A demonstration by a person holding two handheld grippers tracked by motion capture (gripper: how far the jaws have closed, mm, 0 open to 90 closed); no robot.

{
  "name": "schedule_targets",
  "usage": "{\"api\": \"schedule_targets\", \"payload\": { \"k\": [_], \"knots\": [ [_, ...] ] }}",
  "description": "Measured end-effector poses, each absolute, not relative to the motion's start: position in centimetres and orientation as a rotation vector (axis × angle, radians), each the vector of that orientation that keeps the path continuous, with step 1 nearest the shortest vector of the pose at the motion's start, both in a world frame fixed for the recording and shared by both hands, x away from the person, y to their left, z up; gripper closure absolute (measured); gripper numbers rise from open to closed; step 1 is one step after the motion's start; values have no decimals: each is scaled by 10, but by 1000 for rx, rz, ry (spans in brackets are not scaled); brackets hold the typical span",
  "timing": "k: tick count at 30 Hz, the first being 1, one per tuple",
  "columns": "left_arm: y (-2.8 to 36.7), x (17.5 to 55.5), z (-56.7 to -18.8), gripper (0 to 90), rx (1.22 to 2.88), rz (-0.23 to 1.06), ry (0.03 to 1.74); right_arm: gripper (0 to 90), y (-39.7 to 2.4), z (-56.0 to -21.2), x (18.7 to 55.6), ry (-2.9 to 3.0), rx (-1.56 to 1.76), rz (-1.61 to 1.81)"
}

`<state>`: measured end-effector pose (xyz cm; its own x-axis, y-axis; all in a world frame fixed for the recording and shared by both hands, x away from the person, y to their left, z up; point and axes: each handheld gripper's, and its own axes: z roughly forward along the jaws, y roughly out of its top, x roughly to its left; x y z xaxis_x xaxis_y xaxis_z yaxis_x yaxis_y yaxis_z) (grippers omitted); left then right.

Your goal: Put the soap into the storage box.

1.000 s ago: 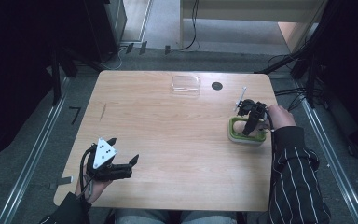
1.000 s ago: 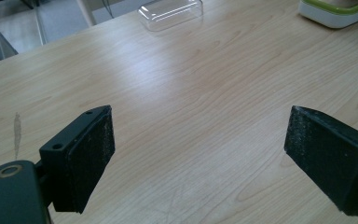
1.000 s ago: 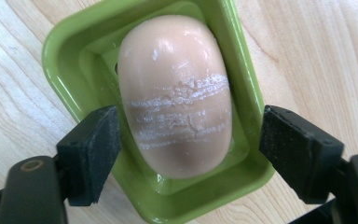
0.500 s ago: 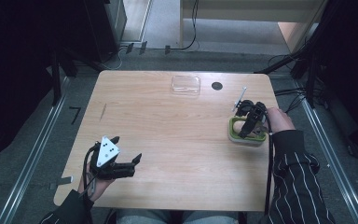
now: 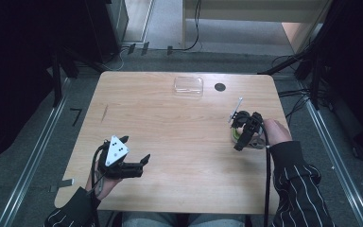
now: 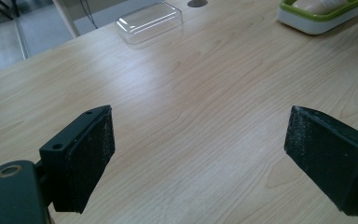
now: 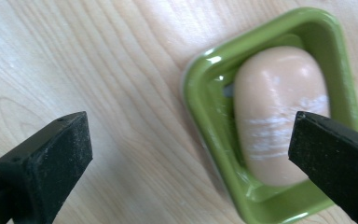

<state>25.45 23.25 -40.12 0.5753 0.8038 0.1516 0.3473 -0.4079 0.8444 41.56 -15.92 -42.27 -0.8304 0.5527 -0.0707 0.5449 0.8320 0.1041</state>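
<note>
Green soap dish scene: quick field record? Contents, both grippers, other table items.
dish: green rectangular soap dish, near the table's right edge
contents: peach oval soap bar, lying inside the dish
right gripper: fingers open, have just been opening, nothing between them, above the dish
left gripper: open, empty, low over bare wood
lid: clear plastic rectangular lid, far edge
surface: light wooden table
</note>
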Motion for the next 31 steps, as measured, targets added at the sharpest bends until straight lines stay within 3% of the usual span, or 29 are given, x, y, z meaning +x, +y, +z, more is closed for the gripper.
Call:
{"api": "schedule_targets", "payload": {
  "k": [31],
  "knots": [
    [215, 267, -403, 88, 2022, 680, 876, 3, -109, -438, 334, 3011, 718, 185]
  ]
}}
